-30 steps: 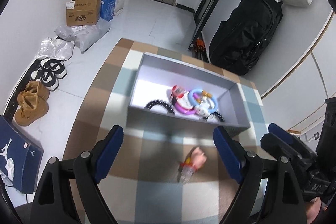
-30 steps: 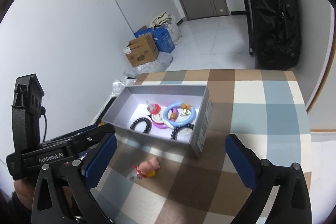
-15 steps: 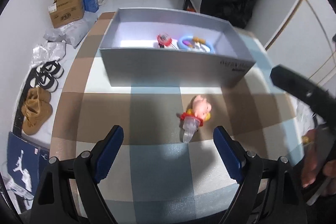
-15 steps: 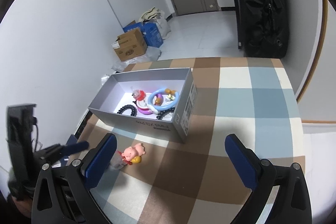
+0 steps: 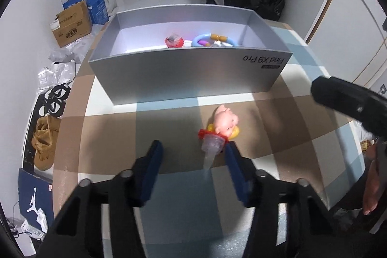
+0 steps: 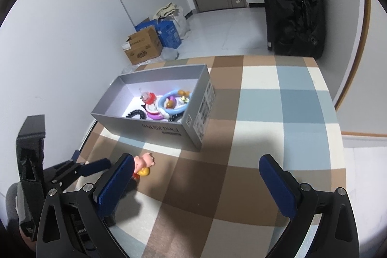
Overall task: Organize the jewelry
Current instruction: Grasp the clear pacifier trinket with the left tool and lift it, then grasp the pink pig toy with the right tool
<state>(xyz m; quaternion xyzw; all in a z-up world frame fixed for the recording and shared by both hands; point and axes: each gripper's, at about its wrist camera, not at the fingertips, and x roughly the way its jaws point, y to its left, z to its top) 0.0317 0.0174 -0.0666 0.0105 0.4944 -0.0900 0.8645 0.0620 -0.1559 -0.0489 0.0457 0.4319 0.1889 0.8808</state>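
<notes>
Table (image 6: 278, 127): we work over a cloth checked in brown, blue and cream; the floor lies beyond its far edge.
Black bag (image 6: 296, 1): it stands upright against the wall past the table's far right corner.
Grey box (image 5: 188, 79): we see it open-topped near the table's left side, well clear of both our grippers, its long printed wall turned toward us.
Jewelry in the box (image 6: 167, 104): a blue ring, a purple ring, a black coiled band and a red-capped piece lie bunched toward the box's right end.
Left gripper (image 5: 193, 151): we hold it angled down at the table, its jaws just having been closing. The toy's clear tip lies between the blue pads, just beside the right pad; we cannot tell whether that pad touches it, and the left pad stands apart from it.
Right gripper (image 6: 196, 175): we keep its jaws spread wide with nothing between them, above the cloth to the right of the toy.
Pig-head toy (image 5: 221, 129): it lies on a brown square in front of the box, pink head toward the box, red collar and clear tip toward us.
</notes>
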